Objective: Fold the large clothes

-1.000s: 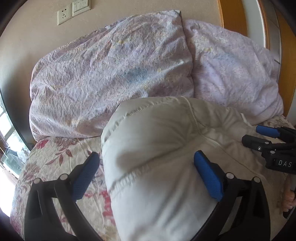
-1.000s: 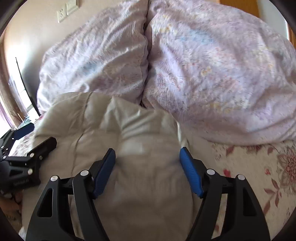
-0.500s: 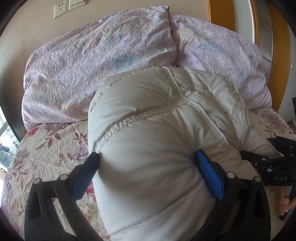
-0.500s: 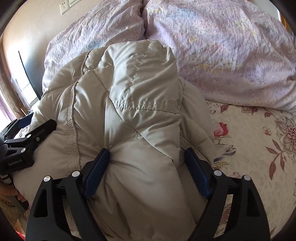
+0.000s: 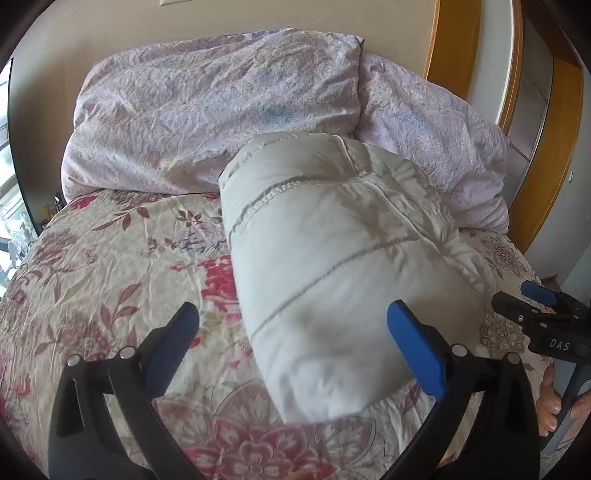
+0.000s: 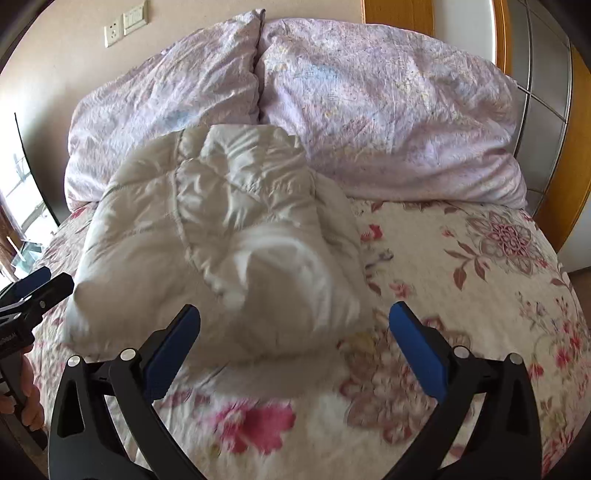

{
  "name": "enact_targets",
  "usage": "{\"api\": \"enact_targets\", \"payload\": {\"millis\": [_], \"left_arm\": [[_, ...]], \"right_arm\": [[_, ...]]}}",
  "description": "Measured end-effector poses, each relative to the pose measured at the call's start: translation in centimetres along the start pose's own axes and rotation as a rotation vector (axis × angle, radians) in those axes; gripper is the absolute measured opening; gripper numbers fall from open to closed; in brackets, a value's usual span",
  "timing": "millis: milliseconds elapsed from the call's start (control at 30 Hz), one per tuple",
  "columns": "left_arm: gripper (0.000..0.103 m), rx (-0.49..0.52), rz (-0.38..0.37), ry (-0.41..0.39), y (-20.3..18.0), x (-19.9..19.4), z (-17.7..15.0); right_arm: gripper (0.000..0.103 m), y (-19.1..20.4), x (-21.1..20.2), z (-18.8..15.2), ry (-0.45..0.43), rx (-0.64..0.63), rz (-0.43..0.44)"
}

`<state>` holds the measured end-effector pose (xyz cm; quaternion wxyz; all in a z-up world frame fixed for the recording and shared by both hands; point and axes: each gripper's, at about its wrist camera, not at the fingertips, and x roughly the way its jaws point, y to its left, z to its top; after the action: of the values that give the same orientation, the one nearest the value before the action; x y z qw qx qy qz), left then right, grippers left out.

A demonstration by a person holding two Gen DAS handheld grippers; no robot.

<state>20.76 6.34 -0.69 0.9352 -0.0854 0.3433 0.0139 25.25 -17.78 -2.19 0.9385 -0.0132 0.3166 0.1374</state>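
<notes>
Two grippers, both mine, stand with their blue pads spread wide and nothing pinched between them. My left gripper (image 5: 291, 325) hangs over the near end of the folded puffer jacket (image 5: 332, 266); its right-hand pad sits in front of the bundle's near right corner, but I cannot tell whether it touches the cloth, while the other pad hangs over bare bedspread at about 8 o'clock from the jacket. My right gripper (image 6: 293, 325) is just clear of the bundle, the jacket's near edge lying at 12 o'clock between the pads and a little beyond them, and blurred there.

In the left wrist view the right gripper shows at 3 o'clock, beside the jacket's right flank, with my fingers (image 5: 550, 398) around its handle. In the right wrist view the left gripper pokes in at 9 o'clock, near the bundle's left corner.

The jacket, cream and quilted, lies as a thick, rounded, folded bundle on the floral bedspread (image 6: 480, 280), its long axis running away from me toward 12 o'clock. Its far end touches the lilac pillows (image 6: 369, 110), two of them side by side against the wall. A wall socket plate (image 6: 125, 27) sits high at 11 o'clock in the right wrist view, and a wooden frame (image 5: 539, 166) runs along the 2 o'clock side in the left.
</notes>
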Motion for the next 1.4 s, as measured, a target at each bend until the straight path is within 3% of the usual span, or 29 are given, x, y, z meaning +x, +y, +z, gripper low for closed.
{"api": "enact_targets", "payload": {"millis": [133, 400, 567, 967, 1400], "left_arm": [[0.101, -0.03, 0.003, -0.036, 0.6, -2.8, -1.7], [0.101, 0.013, 0.029, -0.044, -0.7, -6.2, -5.5], [0.101, 0.074, 0.058, -0.027, -1.9, -7.2, -7.1], [0.101, 0.076, 0.034, -0.011, -2.2, -9.0, -7.6], [0.101, 0.058, -0.01, 0.006, -2.4, -9.4, -7.2]], "right_arm": [[0.102, 1.0, -2.2, -1.7, -0.019, 0.007, 0.01], [0.102, 3.1, -5.6, -4.9, -0.043, -0.012, 0.023], [0.102, 3.5, -6.3, -6.4, -0.011, 0.0, 0.058], [0.102, 3.1, -7.9, -8.2, 0.028, 0.026, 0.069], [0.102, 3.1, -9.0, -7.9, 0.02, 0.033, 0.09]]}}
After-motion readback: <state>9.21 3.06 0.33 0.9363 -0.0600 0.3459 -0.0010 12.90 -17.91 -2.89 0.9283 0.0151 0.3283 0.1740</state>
